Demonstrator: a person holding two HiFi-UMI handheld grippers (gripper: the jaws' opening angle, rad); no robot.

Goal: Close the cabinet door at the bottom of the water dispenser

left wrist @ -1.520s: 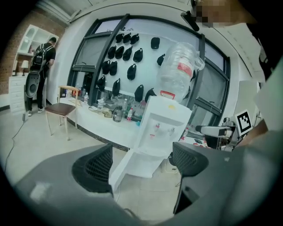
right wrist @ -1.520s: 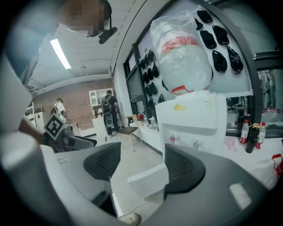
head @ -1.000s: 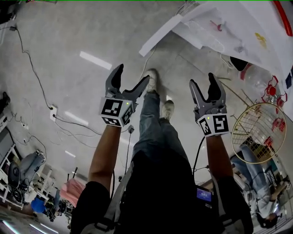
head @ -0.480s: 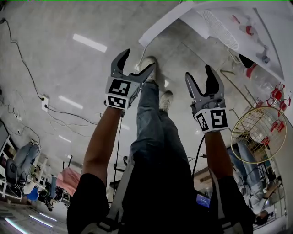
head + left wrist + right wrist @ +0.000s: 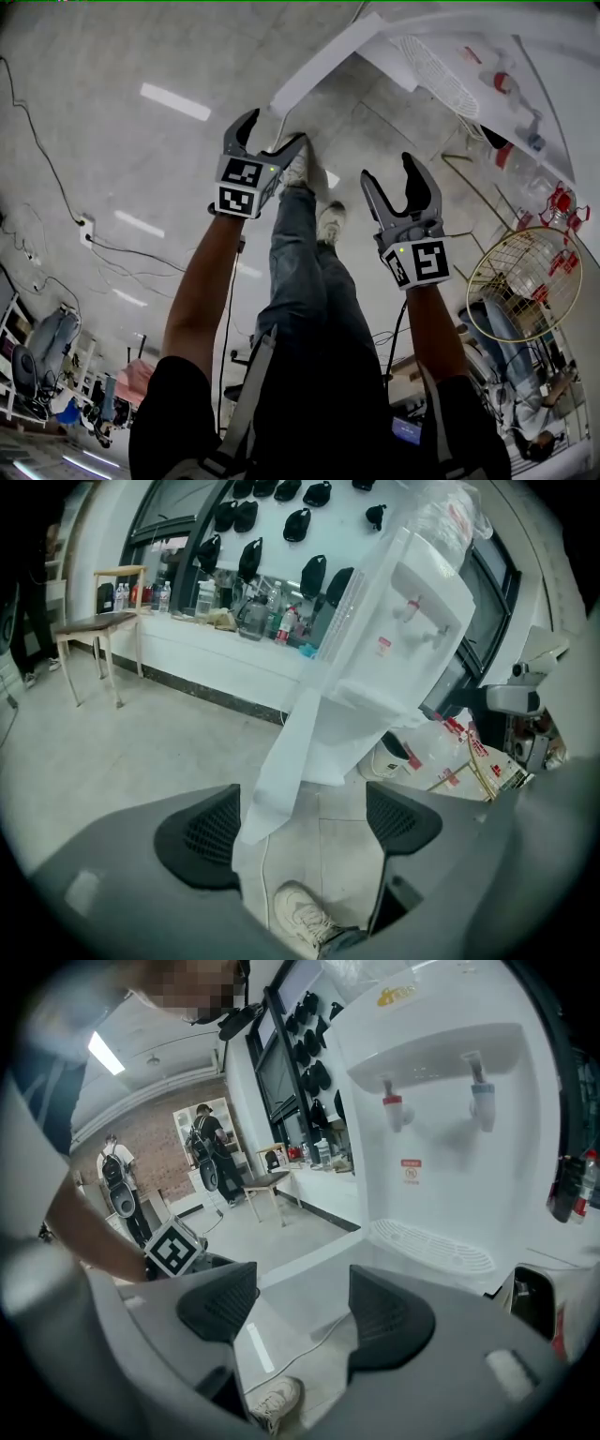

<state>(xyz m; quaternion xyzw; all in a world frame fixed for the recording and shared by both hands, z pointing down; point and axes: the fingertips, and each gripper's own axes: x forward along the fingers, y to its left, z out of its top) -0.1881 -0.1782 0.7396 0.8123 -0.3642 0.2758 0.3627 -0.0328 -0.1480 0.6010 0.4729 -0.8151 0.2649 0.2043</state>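
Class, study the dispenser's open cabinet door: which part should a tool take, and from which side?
The cabinet door stands swung out, a thin flat panel. Take its free edge, likely with the open left tool, coming from the open-floor side, opposite the hinge.

The glossy grey floor (image 5: 112, 56) mirrors long strip lights, and black cables (image 5: 39, 142) trail across it to a white power strip (image 5: 86, 225). Along one wall runs a white counter (image 5: 187, 647) crowded with bottles, with a small table (image 5: 98, 625) beside it and rows of black caps (image 5: 281, 522) hung above. Farther off is a brick wall (image 5: 202, 1091).
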